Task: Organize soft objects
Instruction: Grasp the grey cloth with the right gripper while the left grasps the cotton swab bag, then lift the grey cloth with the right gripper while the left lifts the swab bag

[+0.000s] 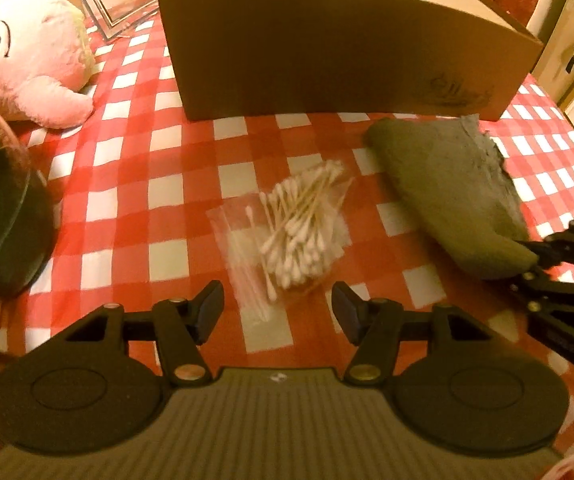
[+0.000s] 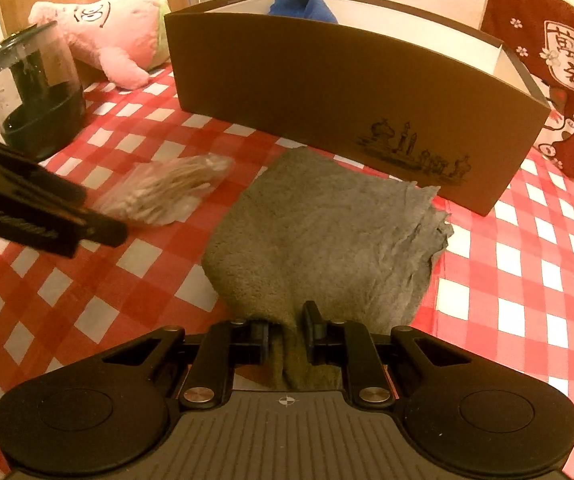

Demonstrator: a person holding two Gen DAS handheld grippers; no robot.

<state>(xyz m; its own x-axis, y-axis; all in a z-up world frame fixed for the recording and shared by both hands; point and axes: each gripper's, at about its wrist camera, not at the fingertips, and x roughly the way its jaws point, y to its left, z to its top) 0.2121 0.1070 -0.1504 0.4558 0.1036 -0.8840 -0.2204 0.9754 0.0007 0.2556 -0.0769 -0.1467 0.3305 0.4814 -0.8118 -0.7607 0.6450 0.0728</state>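
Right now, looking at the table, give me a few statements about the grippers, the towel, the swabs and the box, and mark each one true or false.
1. The right gripper is shut on the near edge of the grey towel. True.
2. The left gripper holds the bag of swabs. False: it is open, and the swabs lie on the cloth ahead of its fingers.
3. Something blue already sits in the box. True.
4. The pink plush is in the box. False: it lies on the table left of the box.
5. The towel lies folded inside the box. False: it lies on the table in front of the box.
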